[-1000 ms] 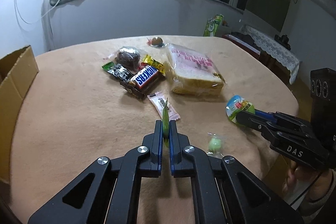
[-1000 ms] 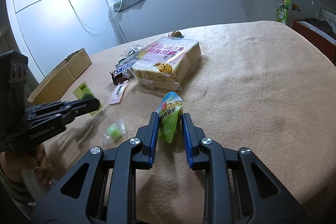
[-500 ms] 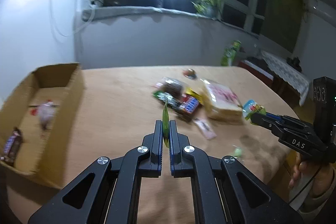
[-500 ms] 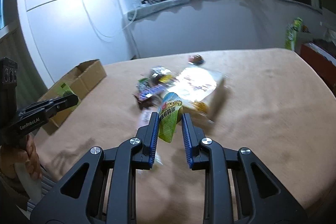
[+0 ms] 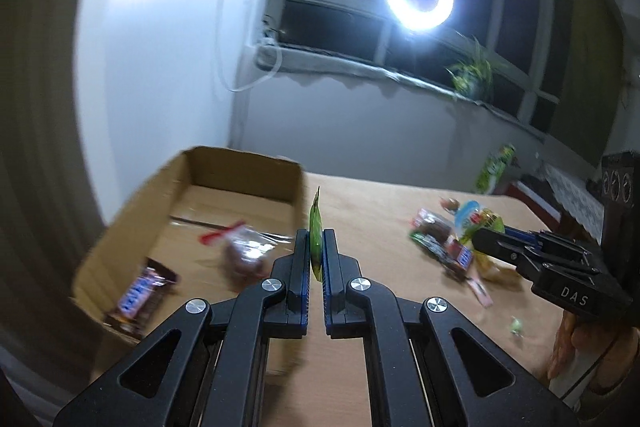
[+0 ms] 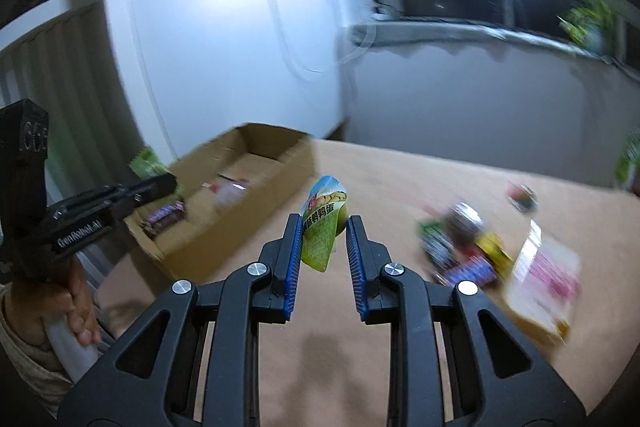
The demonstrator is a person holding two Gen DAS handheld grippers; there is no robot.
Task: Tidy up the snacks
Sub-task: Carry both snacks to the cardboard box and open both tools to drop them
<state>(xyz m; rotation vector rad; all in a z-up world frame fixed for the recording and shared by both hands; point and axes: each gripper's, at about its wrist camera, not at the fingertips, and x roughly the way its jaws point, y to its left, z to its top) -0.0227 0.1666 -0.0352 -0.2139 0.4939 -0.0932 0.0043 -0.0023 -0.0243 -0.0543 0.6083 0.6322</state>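
- The left tongs pinch a thin green packet, seen edge-on, its print hidden.
- The right tongs grip an egg snack pouch.
- Ahead-left of both, the cardboard box; the snacks inside are blurred.

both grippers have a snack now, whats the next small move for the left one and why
Probably carry the left gripper a little further left over the cardboard box before opening. Its thin green packet sits pinched just beside the box's near wall, not yet above the floor where a chocolate bar already lies.
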